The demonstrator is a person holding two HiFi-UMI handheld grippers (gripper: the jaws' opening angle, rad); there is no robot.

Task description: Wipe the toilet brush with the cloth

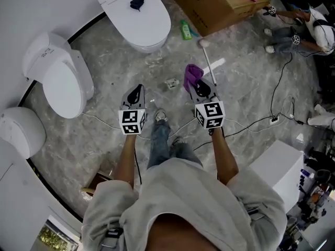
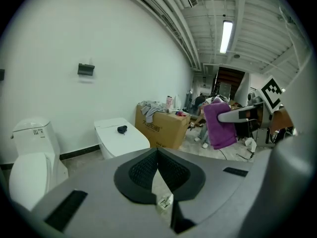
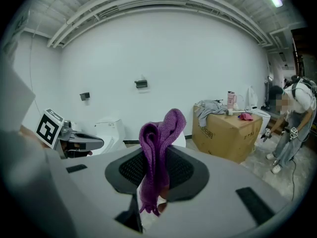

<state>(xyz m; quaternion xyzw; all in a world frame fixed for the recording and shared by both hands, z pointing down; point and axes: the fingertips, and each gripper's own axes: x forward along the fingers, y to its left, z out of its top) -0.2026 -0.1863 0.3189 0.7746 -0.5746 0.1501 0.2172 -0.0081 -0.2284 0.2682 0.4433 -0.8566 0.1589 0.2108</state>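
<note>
Your left claw (image 1: 137, 91) is closed, with nothing in it. Your right claw (image 1: 200, 86) is clamped on the folded purple knit cloth (image 1: 191, 75). The white long-handled toilet brush (image 1: 208, 61) lies on the grey marble floor (image 1: 246, 98) just beyond it.

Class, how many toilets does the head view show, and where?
3: one toilet at top centre, one at mid-left, one at the left edge below it. More may be hidden.
</note>
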